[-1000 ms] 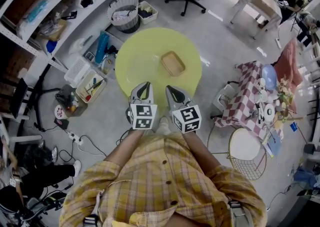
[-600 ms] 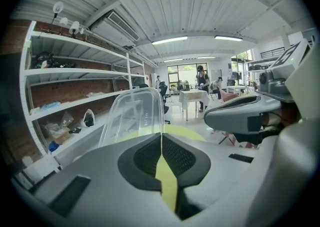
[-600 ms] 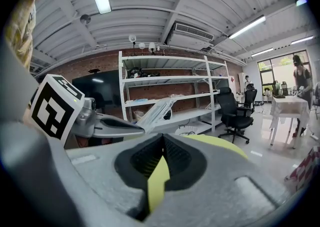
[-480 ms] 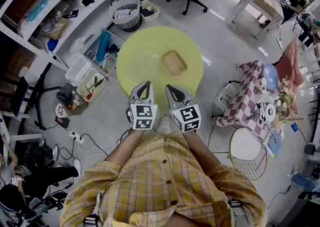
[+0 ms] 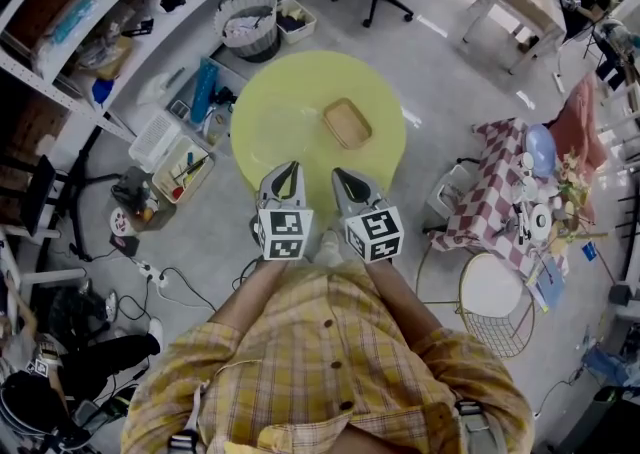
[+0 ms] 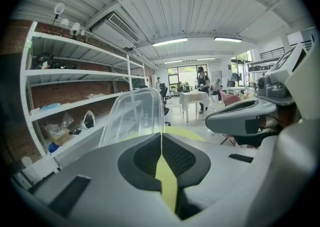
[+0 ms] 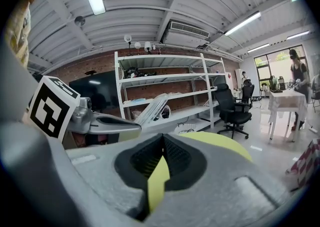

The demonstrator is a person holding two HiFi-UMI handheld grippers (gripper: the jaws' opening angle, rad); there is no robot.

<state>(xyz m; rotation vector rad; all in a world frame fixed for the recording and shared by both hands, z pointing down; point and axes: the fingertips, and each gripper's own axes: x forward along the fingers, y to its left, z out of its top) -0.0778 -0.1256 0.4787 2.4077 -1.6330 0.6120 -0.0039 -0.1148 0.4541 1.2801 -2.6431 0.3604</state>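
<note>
My left claw (image 5: pixel 287 169) is closed tight: in the left gripper view its pads meet in one thin seam (image 6: pixel 161 135), and pinched in that seam is the edge of a clear plastic lid (image 6: pixel 132 116). The lid stands up and out ahead of the tips, leaning a little to their left. In the right gripper view the same lid (image 7: pixel 151 108) sticks out past my left claw's nose. From the head view it is only a faint sheen (image 5: pixel 268 130) just ahead of that claw, over the near-left part of the yellow round table (image 5: pixel 300 82).

The table lies straight ahead of both claws, and its near edge passes under their tips. On it, ahead of my right claw and a little to the right of the lid, sits a shallow tan tray (image 5: pixel 346 123), well apart from both sets of tips.

My right claw (image 5: pixel 341 177) is just beside the left one, not touching it. Its pads are pressed together with nothing between them (image 7: pixel 162 136), only a sliver of yellow table showing below the seam.
</note>
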